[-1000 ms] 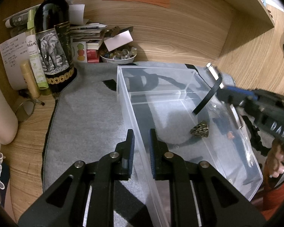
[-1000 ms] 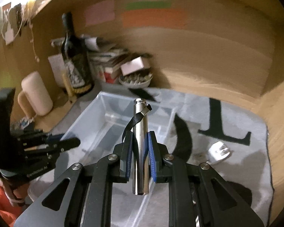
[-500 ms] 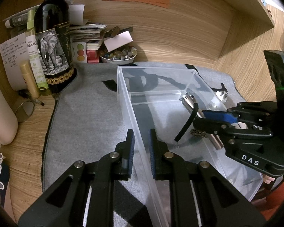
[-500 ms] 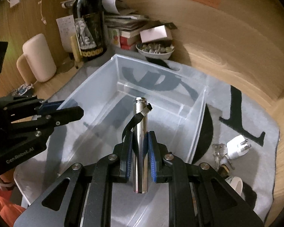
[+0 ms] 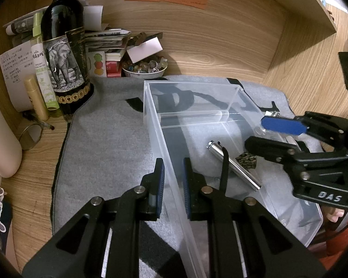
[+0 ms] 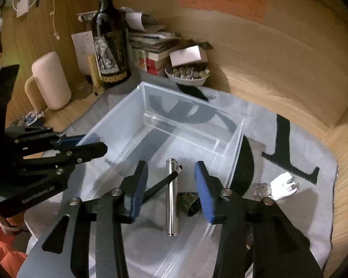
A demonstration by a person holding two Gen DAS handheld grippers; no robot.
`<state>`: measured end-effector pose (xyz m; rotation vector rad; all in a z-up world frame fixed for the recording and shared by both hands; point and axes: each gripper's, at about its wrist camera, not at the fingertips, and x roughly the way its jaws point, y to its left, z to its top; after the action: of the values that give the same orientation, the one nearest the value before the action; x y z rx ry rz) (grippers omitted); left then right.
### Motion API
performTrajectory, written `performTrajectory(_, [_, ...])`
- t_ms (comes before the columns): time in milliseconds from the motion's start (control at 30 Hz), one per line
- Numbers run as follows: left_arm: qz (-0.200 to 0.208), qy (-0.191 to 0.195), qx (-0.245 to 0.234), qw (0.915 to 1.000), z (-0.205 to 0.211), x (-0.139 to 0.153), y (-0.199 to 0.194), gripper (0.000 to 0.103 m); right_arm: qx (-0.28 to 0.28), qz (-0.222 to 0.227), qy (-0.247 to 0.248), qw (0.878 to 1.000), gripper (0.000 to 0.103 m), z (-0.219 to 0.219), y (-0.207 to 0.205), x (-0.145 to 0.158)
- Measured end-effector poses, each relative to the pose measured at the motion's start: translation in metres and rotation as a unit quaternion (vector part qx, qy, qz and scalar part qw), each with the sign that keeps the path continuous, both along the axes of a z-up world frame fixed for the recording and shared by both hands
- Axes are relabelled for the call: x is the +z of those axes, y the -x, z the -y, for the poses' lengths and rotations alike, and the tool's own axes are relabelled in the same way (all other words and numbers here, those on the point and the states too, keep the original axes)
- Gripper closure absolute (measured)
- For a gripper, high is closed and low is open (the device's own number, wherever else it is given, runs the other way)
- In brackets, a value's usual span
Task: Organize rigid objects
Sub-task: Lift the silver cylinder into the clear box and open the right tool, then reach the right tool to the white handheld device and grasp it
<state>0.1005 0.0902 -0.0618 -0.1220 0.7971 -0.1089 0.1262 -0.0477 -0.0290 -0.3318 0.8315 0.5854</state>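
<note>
Lying flat on the floor of the clear plastic storage bin (image 6: 190, 125), in its large near compartment: slim silver metal cylinder with a black wrist strap (image 6: 171, 199), strap trailing off toward the bin's left side. Just beside it, a small ornate bronze-coloured metal piece (image 6: 189, 202); whether touching, cannot tell. Straddling the cylinder from above, right gripper (image 6: 171, 183), blue-padded jaws opening, cylinder between them but clear of both pads. Clamped narrow on the bin's left wall, left gripper (image 5: 173, 178), one finger outside the wall, one inside. Beyond a low clear divider, a smaller far compartment showing only the cloth beneath. Under the bin, a grey felt mat with black lettering (image 5: 109, 143), wide bare stretch to the left. Off the bin's right edge on the mat, a white plug adapter (image 6: 284, 185) and some keys (image 6: 259, 188). Crowding the back-left corner: dark wine bottle with an elephant label (image 5: 65, 53), white bowl of coloured stones (image 5: 145, 68), stacked books and papers.
</note>
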Motion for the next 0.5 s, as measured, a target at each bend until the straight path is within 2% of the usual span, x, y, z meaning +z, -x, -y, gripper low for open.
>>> performTrajectory(133, [0.0,-0.001,0.0,1.0,0.0,0.0,0.0,0.089,-0.013,0.025,-0.01,1.0,0.043,0.008,0.004,0.011])
performTrajectory(333, [0.0,0.0,0.0,1.0,0.0,0.0,0.0,0.089,-0.047,0.06,-0.022,0.997,0.026,0.029,0.007,0.027])
performTrajectory(500, [0.0,-0.001,0.0,1.0,0.001,0.0,0.0,0.089,-0.09,0.079,-0.028,0.992,0.023,0.055,0.007,0.037])
